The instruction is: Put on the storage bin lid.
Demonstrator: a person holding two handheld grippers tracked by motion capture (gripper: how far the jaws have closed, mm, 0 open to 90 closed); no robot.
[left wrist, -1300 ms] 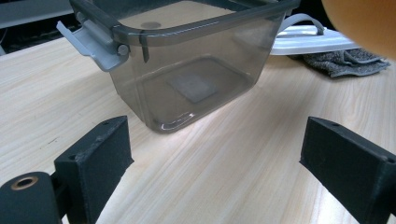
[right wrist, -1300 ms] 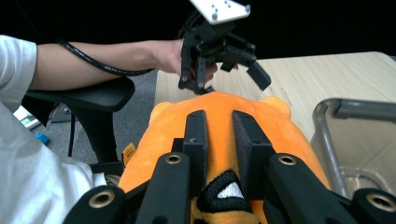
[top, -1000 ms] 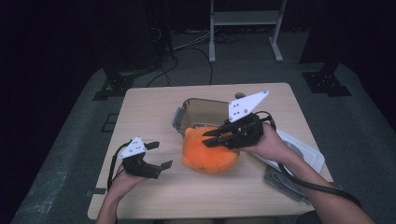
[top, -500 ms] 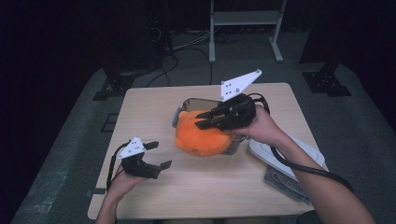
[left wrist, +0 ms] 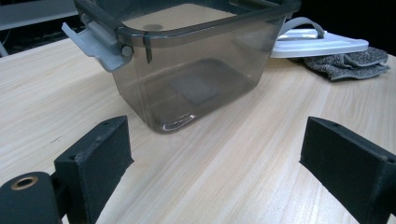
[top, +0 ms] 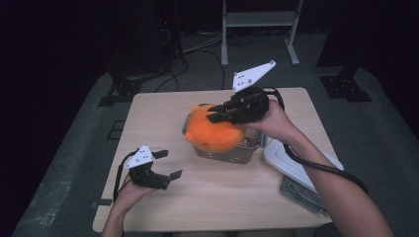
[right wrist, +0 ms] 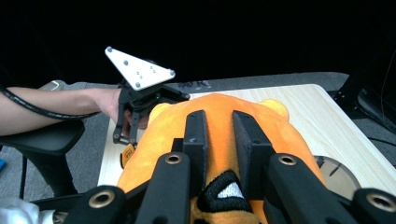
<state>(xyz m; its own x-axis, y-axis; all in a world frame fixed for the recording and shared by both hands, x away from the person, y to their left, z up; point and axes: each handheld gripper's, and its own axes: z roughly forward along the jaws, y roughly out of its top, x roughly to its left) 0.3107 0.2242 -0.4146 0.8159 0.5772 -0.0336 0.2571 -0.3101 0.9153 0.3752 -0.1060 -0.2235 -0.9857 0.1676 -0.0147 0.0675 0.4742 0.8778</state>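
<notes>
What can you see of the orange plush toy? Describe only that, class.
The orange plush toy is soft, rounded and fuzzy, with small ears and a black-and-white stitched patch. The right hand-held gripper pinches its top, jaws nearly together, holding it over the open smoky plastic container. Whether it touches the rim is unclear.

Right gripper (top: 216,112) raised over the middle of the table, jaws nearly closed and pinching something between them, hand (top: 274,123) behind, forearm (top: 341,197) reaching in from the lower right. Left gripper (top: 165,164) low near the front left, jaws spread wide with nothing between, held in the left hand (top: 129,190).
</notes>
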